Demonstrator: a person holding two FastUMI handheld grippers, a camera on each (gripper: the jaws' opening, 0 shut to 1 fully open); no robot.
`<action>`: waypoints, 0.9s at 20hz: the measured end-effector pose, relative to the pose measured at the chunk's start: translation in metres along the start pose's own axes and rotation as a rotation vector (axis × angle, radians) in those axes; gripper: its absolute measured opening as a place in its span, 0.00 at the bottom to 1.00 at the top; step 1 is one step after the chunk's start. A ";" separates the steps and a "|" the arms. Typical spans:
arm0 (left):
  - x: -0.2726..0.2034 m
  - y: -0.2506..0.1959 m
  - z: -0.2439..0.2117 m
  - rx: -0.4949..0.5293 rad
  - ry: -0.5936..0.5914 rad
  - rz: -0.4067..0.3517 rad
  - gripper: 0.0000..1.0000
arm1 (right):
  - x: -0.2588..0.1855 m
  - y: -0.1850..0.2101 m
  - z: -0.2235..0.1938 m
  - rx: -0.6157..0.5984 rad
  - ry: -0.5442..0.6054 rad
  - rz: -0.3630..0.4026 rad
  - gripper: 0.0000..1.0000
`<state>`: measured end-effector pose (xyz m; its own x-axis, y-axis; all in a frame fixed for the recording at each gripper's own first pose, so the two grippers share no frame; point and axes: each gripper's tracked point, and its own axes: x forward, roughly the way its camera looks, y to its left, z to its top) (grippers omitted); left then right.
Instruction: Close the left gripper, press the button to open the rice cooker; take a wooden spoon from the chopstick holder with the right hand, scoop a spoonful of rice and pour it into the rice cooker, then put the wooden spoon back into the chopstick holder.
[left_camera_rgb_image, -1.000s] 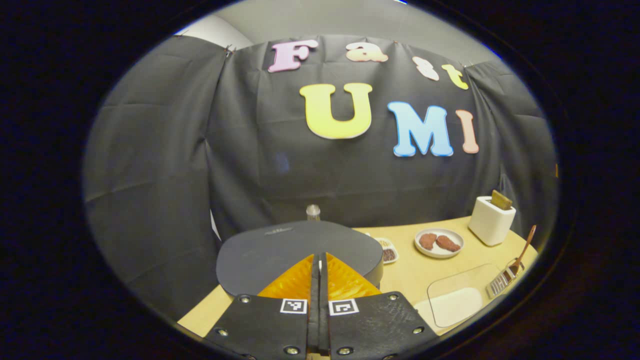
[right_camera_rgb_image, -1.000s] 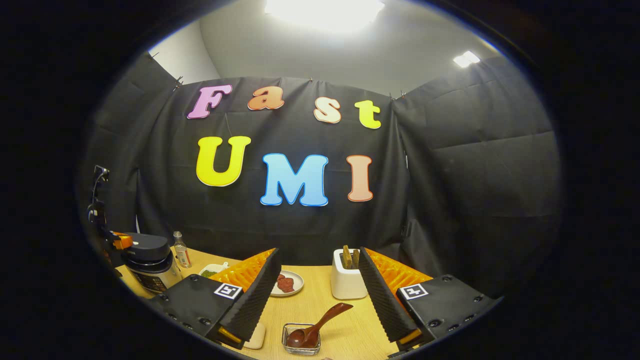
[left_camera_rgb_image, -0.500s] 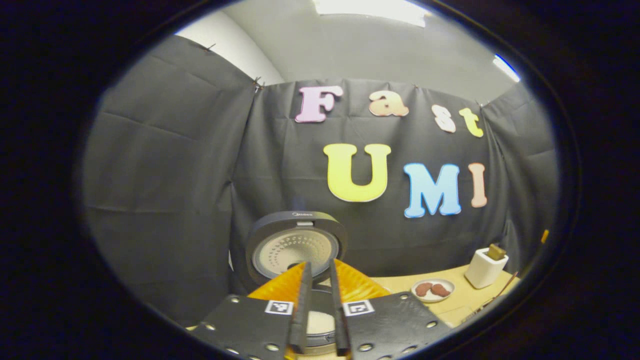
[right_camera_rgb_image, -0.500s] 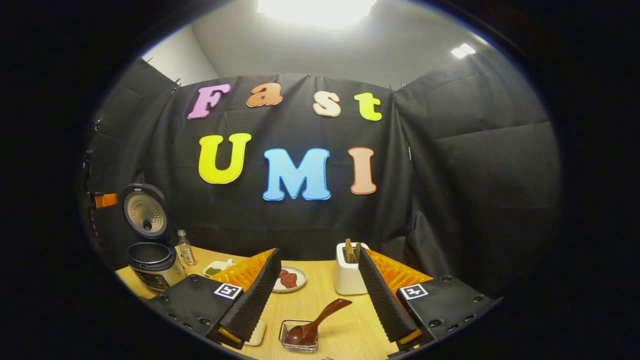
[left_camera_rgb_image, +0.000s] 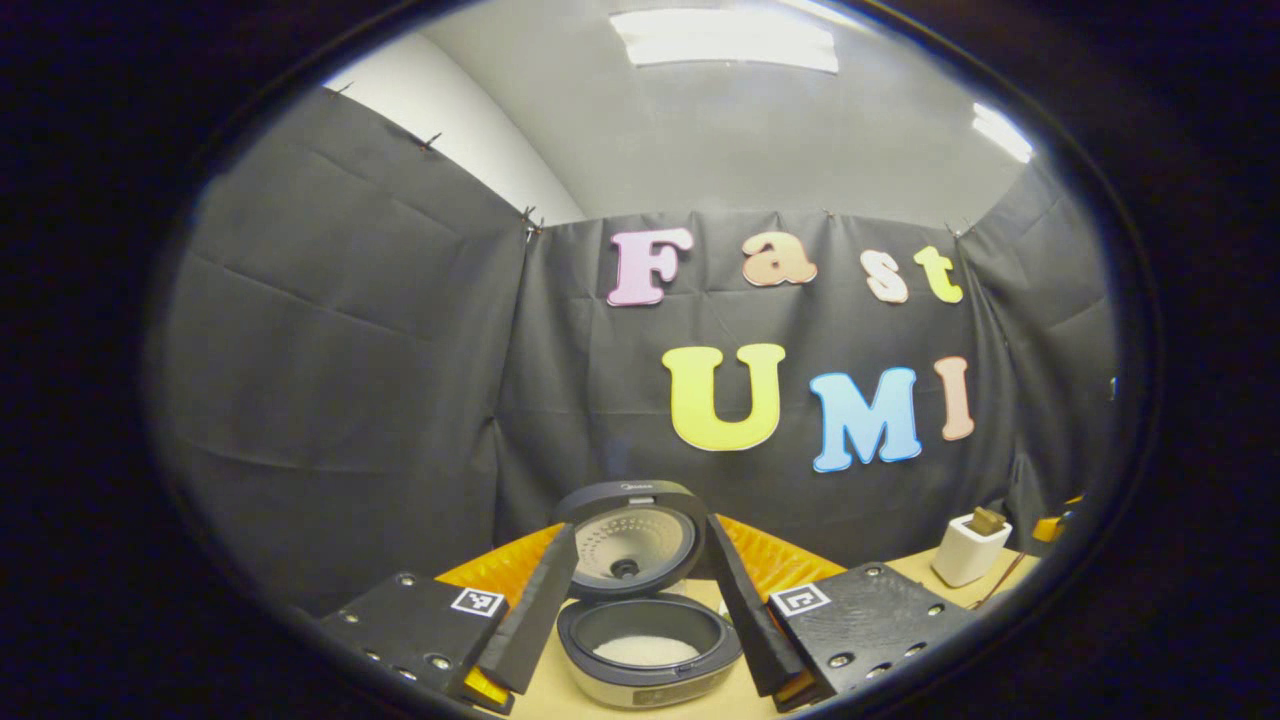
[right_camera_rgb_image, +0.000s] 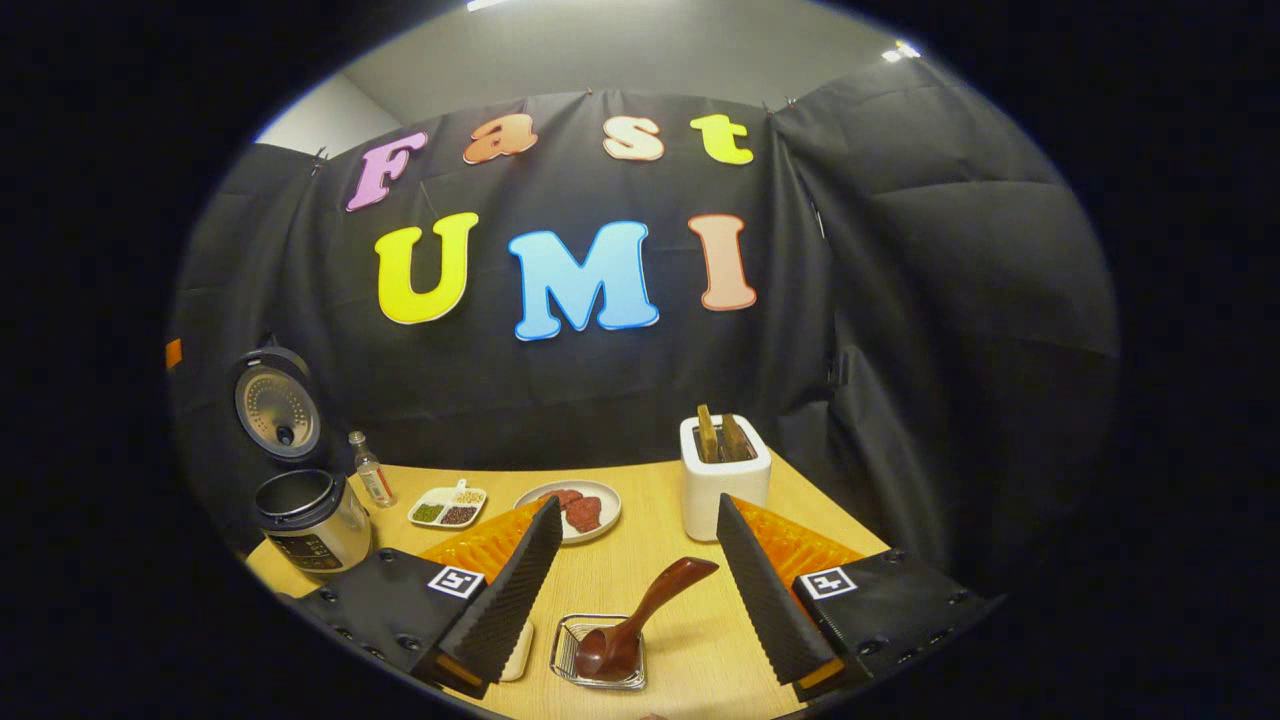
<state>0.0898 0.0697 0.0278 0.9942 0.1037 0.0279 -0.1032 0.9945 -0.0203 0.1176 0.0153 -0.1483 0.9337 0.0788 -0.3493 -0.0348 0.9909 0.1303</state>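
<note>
The table (right_camera_rgb_image: 640, 580) carried everything, its pale wood top running from the booth's cloth wall toward the camera. In the right gripper view the rice cooker (right_camera_rgb_image: 312, 520) stood at about nine o'clock near the table's left edge, its lid (right_camera_rgb_image: 277, 403) swung upright behind the pot. In the left gripper view the same cooker sat at six o'clock, the pot open with a little white rice (left_camera_rgb_image: 645, 650) at the bottom.

The left gripper (left_camera_rgb_image: 640, 640) hung before the cooker with its jaws spread wide, one on either side of the open pot and touching nothing. The right gripper (right_camera_rgb_image: 640, 600) also had its jaws spread apart, empty, framing the wooden spoon (right_camera_rgb_image: 640, 620).

A white toaster (right_camera_rgb_image: 724, 490) with two slices in it stood at about one o'clock from the spoon. A plate (right_camera_rgb_image: 570, 510) of reddish food lay at eleven o'clock from the spoon, and a divided dish (right_camera_rgb_image: 447, 507) of beans lay left of that. A small bottle (right_camera_rgb_image: 373, 483) stood just beside the cooker.

The spoon leaned in a small clear holder (right_camera_rgb_image: 600, 655) at six o'clock, bowl down, handle tilted toward one o'clock.
</note>
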 end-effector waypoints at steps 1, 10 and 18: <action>-0.006 0.003 0.002 0.013 -0.001 0.007 0.81 | 0.006 -0.003 -0.007 0.004 0.022 -0.004 0.97; -0.038 0.029 0.010 0.060 0.002 0.079 0.80 | 0.042 -0.020 -0.076 0.116 0.226 -0.036 0.97; -0.047 0.041 0.001 0.071 0.030 0.114 0.81 | 0.046 0.011 -0.128 0.296 0.414 0.064 0.51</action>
<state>0.0385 0.1054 0.0268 0.9762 0.2169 -0.0001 -0.2166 0.9750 0.0487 0.1140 0.0442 -0.2817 0.7113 0.2345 -0.6627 0.0710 0.9140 0.3996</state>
